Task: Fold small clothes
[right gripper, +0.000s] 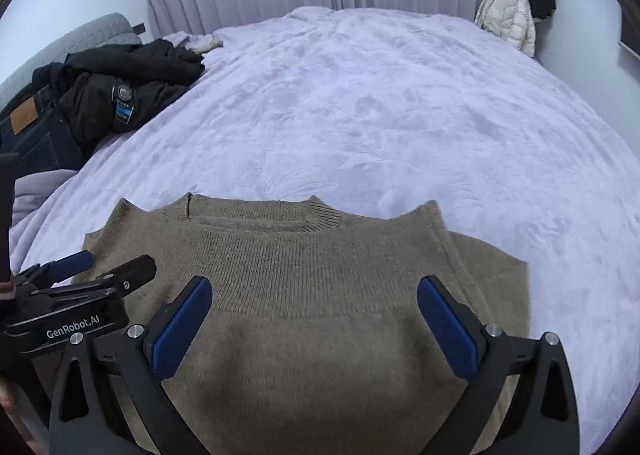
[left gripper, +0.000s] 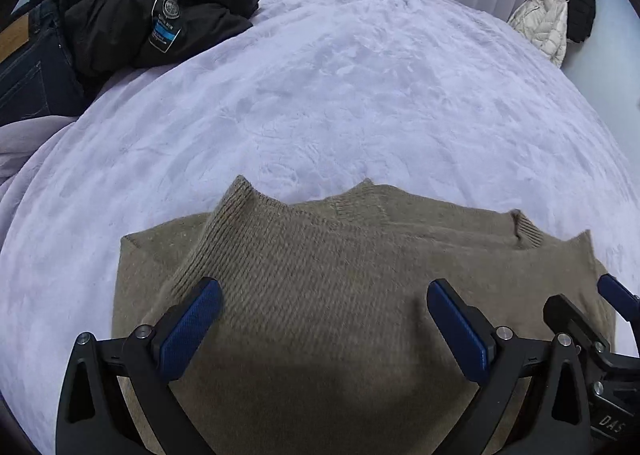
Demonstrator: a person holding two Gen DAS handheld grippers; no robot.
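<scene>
Both tongs (left gripper: 324, 319) (right gripper: 314, 313) agape, seemingly above sweater (right gripper: 304, 287)

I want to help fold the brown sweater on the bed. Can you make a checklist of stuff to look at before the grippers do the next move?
1. Left gripper open, holding nothing: ok.
2. Right gripper open, holding nothing: ok.
3. Brown sweater lying on the purple blanket, collar at the far edge: ok.
4. Sweater smooth: not ok, a ribbed flap is turned over on its left side.
5. Bare blanket beyond the sweater; black jacket and jeans sit apart, far left: ok.
6. Sweater's near hem lying straight: cannot tell, it is hidden under the grippers.
</scene>
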